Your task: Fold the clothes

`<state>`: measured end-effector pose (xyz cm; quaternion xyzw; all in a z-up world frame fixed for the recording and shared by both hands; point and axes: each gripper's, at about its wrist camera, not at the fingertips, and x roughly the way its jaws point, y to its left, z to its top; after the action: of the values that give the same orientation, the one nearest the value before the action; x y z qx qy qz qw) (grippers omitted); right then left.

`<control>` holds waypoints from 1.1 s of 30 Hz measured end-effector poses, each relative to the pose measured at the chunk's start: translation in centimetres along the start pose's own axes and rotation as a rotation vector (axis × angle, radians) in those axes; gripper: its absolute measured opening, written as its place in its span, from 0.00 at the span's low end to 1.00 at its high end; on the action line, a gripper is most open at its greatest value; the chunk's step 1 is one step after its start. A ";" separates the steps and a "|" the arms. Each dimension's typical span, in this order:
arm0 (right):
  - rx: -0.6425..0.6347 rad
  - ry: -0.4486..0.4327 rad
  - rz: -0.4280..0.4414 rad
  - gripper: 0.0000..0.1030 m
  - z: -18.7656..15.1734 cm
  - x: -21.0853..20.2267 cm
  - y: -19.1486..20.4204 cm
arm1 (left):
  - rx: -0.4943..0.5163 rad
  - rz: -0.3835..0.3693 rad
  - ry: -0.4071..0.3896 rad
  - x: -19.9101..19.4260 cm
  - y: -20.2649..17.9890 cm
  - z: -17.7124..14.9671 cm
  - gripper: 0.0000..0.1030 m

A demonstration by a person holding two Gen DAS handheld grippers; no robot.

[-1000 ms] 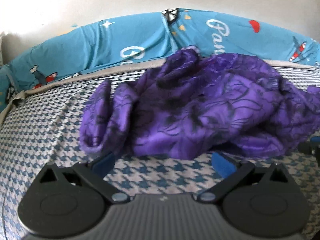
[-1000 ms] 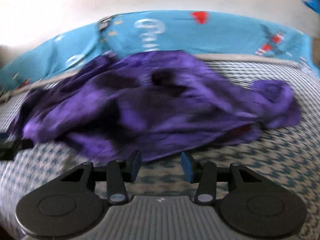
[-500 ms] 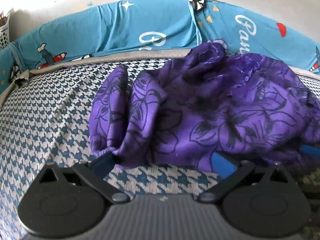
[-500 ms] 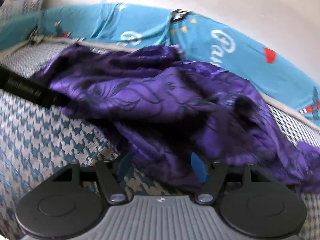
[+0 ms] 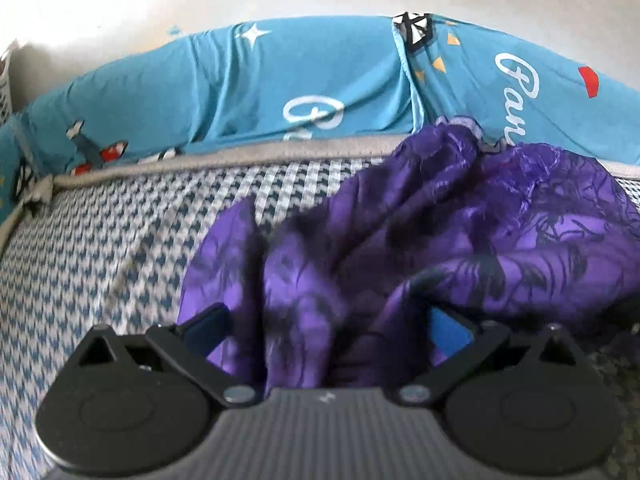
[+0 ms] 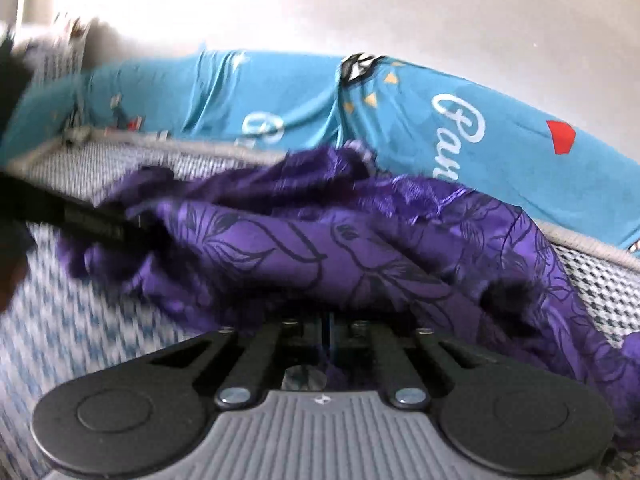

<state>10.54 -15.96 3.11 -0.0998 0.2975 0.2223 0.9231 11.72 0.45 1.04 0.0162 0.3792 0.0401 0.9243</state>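
A: Purple garment [image 5: 460,240], left-wrist view: thin, floppy, crumpled at three o'clock on the houndstooth bedcover [image 5: 100,260]. The left gripper [image 5: 326,326] gapes, folds between its blue pads, unpinched.

B: Right-wrist view: the right gripper [image 6: 326,330] is clenched on the near hem, likely the best hold. Blue printed bedding [image 6: 500,128] and a pale wall sit at twelve o'clock.

Bright daylight, blown-out glare upper left, motion blur, fisheye bending, dark vignetted corners
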 end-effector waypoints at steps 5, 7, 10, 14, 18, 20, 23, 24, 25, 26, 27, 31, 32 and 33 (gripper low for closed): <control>0.133 -0.006 0.018 0.04 2.1 2.0 -2.2 | 0.009 -0.009 -0.009 1.7 -0.6 2.0 1.00; 0.163 -0.004 0.015 0.04 2.7 3.2 -2.8 | 0.015 -0.008 -0.010 2.5 -0.7 2.7 1.00; 0.224 0.015 0.010 0.04 3.2 5.0 -3.8 | 0.006 -0.011 0.002 3.8 -0.6 3.7 1.00; 0.305 0.040 0.001 0.04 3.3 7.2 -5.1 | -0.029 -0.022 0.028 5.5 -0.2 4.5 1.00; 0.288 0.054 -0.025 0.05 3.5 8.5 -5.0 | -0.030 -0.019 0.043 6.7 -0.1 4.7 1.00; 0.284 0.065 -0.029 0.05 3.7 8.3 -4.8 | -0.030 -0.020 0.047 7.0 0.0 4.8 1.00; 0.267 0.065 -0.031 0.08 4.0 7.4 -4.7 | -0.048 -0.030 0.058 7.3 0.4 5.0 1.00; 0.259 0.061 -0.031 0.10 4.0 7.0 -4.7 | -0.053 -0.032 0.061 7.3 0.5 5.0 1.00; 0.251 0.058 -0.031 0.12 4.1 6.5 -4.7 | -0.057 -0.033 0.064 7.4 0.5 5.1 1.00; 0.246 0.050 -0.030 0.14 4.0 6.0 -4.8 | -0.057 -0.032 0.065 7.4 0.5 5.1 1.00; 0.239 0.042 -0.030 0.17 4.0 5.5 -4.9 | -0.055 -0.029 0.064 7.4 0.5 5.1 1.00; 0.209 0.013 -0.038 0.22 3.7 3.8 -5.2 | -0.046 -0.023 0.061 7.3 0.3 5.0 1.00; 0.207 0.009 -0.040 0.22 3.6 3.4 -5.3 | -0.047 -0.024 0.062 7.3 0.3 5.0 1.00; 0.204 0.005 -0.042 0.22 3.6 3.0 -5.4 | -0.048 -0.024 0.062 7.3 0.3 5.0 1.00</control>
<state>17.07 -18.54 4.46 -0.0118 0.3185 0.1710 0.9323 20.43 1.38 -0.47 -0.0121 0.4068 0.0384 0.9126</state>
